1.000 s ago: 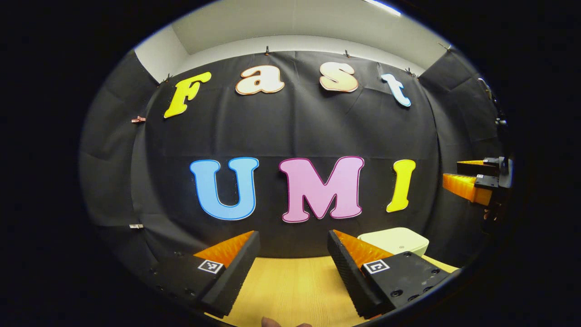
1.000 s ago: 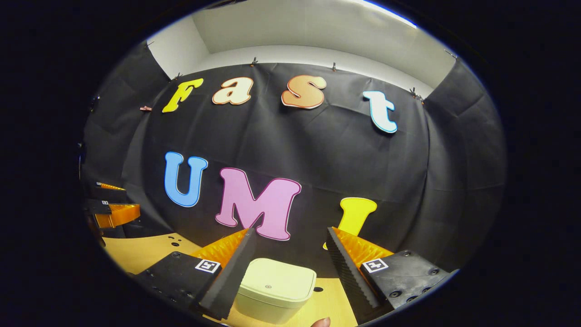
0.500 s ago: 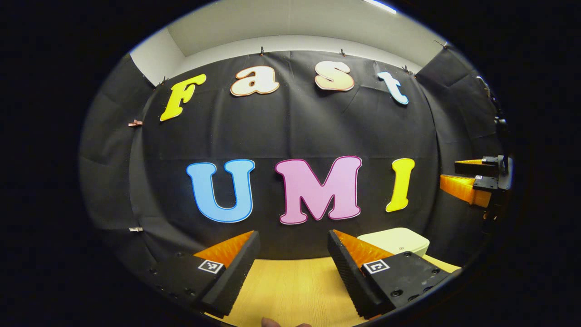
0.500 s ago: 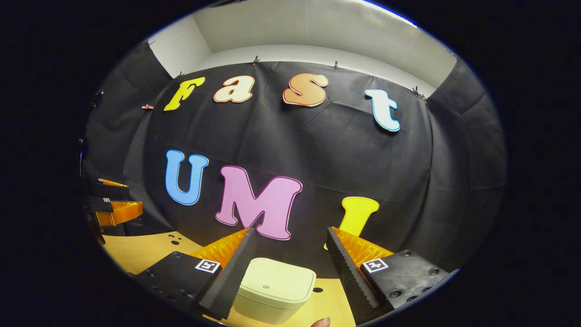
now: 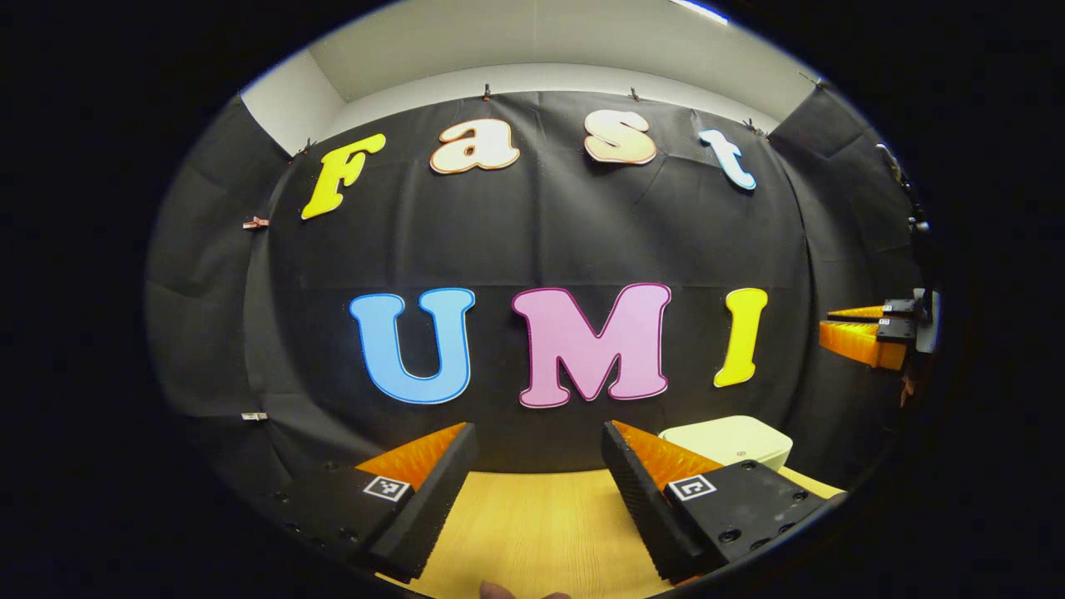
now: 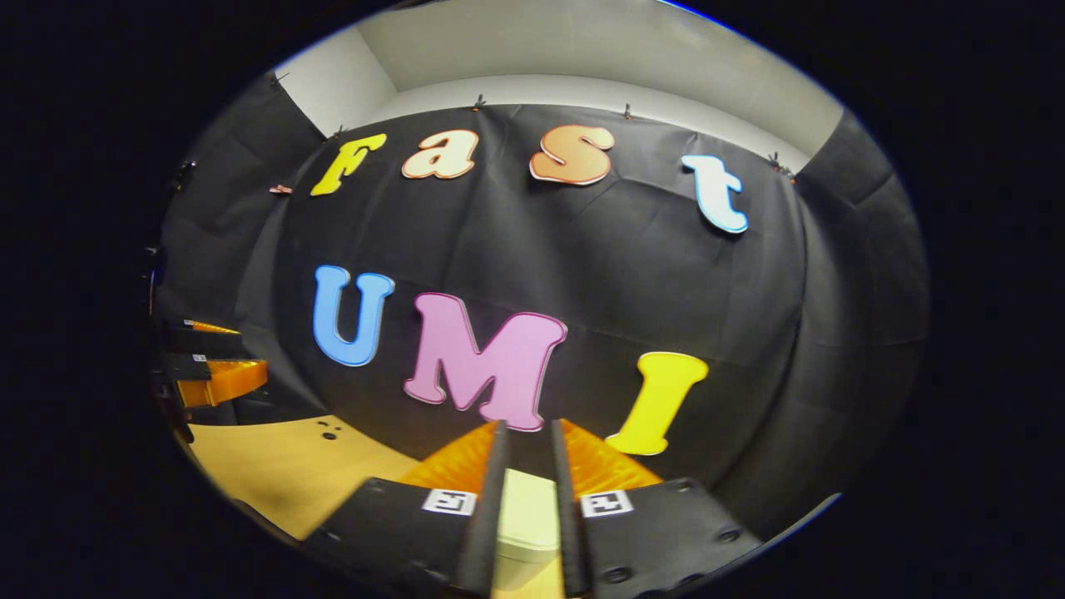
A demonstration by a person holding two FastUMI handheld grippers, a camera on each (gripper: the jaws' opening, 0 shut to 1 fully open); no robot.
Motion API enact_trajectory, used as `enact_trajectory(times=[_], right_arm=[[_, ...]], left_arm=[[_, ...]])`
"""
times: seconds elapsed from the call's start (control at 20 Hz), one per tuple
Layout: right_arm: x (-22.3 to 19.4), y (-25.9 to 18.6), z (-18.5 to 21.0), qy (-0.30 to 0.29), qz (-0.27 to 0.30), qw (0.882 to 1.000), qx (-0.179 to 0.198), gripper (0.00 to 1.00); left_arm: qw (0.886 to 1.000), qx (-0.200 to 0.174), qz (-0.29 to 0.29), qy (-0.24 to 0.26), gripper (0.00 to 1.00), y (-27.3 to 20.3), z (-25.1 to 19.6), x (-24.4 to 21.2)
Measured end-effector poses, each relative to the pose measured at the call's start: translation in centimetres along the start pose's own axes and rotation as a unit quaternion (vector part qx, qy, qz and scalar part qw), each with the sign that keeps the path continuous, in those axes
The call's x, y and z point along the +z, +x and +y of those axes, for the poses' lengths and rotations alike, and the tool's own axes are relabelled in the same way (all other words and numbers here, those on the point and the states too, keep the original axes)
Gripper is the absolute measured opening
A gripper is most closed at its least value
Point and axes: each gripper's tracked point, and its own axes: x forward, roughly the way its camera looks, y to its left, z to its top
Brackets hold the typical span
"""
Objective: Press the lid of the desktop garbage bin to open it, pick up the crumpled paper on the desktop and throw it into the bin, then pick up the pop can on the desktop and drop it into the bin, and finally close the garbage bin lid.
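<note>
The pale, rounded plastic bin point(image 5: 732, 439) looks smooth and matt. The light wooden tabletop point(image 5: 541, 532) shows fine grain.

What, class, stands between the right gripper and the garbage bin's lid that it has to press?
Nothing visible does. In the right gripper view the right gripper, its fingers nearly together, points straight at the closed garbage bin on the table, with open air between them.
</note>
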Motion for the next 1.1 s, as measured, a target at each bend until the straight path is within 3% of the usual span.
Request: enact_trajectory(times=[0.05,0.15,0.75,1.1], right_arm=[[-0.8,0.8,0.1,0.004,0.005,1.000,0.008,0.14],[-2.7,1.2,-0.3,0.004,0.022,1.000,0.010,0.06],[-14.3,6.4,0.7,0.043,0.113,0.992,0.036,0.05],[-17.9,7.4,0.7,0.036,0.138,0.989,0.034,0.05]], left_arm=[[1.000,0.001,0.000,0.000,0.97,0.0,0.0,0.0],[1.000,0.003,0.002,0.000,0.97,0.0,0.0,0.0],[1.000,0.016,0.015,0.017,0.97,-0.4,-0.3,-0.8],[0.999,0.026,0.025,0.017,0.97,-0.4,-0.1,-1.5]])
